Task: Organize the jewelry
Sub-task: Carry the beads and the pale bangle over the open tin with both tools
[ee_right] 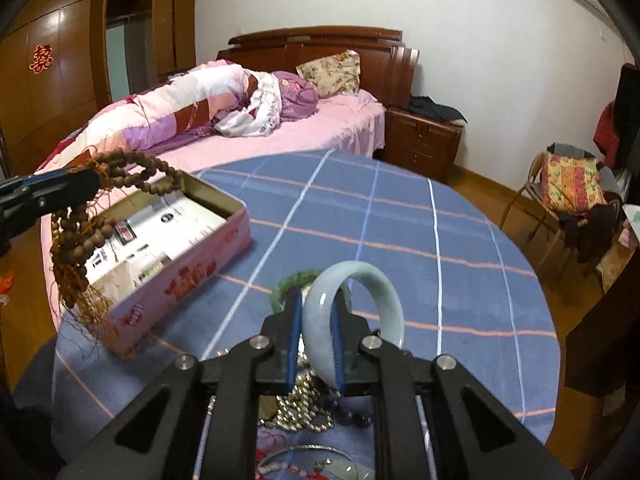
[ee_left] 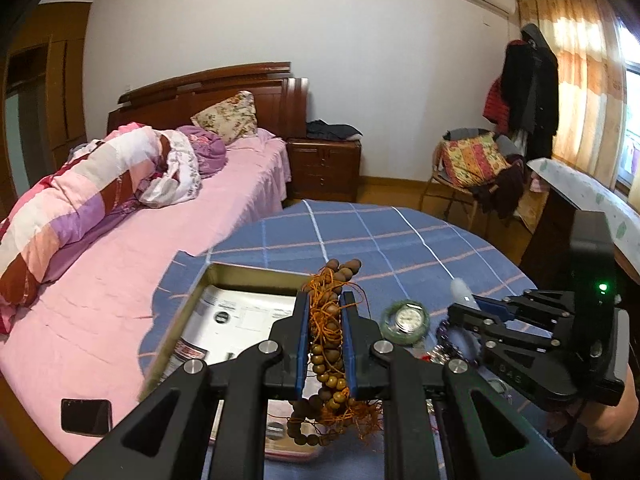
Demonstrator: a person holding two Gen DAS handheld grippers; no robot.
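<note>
My left gripper (ee_left: 325, 320) is shut on a string of brown wooden beads (ee_left: 329, 360) with orange tassels, held above the edge of an open pink tin box (ee_left: 200, 292). From the right wrist view the beads (ee_right: 80, 240) hang over the box (ee_right: 192, 264) near its left end. My right gripper (ee_right: 316, 320) is shut on a pale green jade bangle (ee_right: 360, 304), held above the table; it also shows in the left wrist view (ee_left: 464, 300). A green bracelet with a watch face (ee_left: 405, 320) lies on the cloth.
The round table has a blue checked cloth (ee_right: 400, 220). Under my right gripper lie a pile of pearl and dark beads (ee_right: 304, 408) and a silver bangle (ee_right: 312, 452). A bed (ee_left: 120, 240) stands behind, with a phone (ee_left: 86, 416) on it. A chair (ee_right: 568, 192) stands at right.
</note>
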